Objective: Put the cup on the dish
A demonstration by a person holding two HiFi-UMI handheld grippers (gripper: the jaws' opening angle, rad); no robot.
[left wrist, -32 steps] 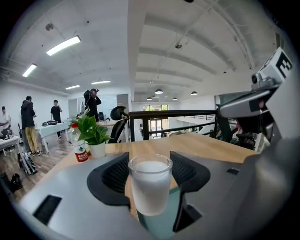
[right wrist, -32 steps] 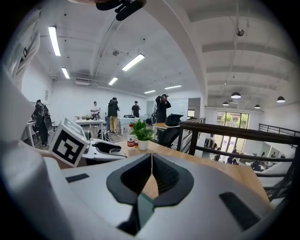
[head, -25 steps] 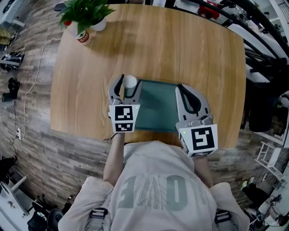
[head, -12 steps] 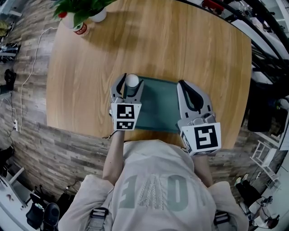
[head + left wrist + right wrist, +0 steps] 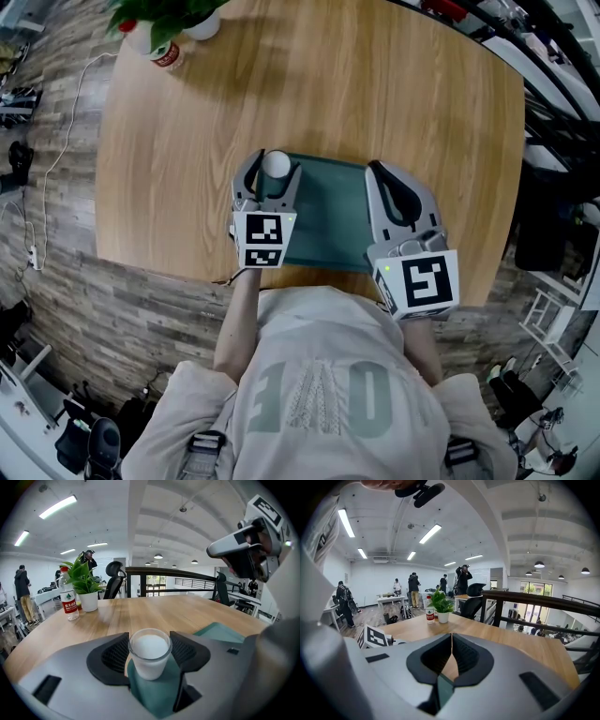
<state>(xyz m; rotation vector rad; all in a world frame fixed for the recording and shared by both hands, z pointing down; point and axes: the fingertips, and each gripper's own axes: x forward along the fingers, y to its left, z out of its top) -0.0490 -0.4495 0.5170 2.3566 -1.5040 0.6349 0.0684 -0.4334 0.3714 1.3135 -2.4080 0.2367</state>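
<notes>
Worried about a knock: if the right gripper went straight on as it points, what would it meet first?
Probably nothing: the right gripper, jaws shut, faces bare table; the plant and bottle stand well left of its line.

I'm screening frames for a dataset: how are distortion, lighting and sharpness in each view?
Head view: fisheye bows the edges of the light wooden table; soft shadow beside the green potted plant. Left gripper view: black corners; the glass cup of white liquid in the left gripper is sharp. Right gripper view: ceiling strip lights blow out; the right gripper, jaws together, is crisp.
</notes>
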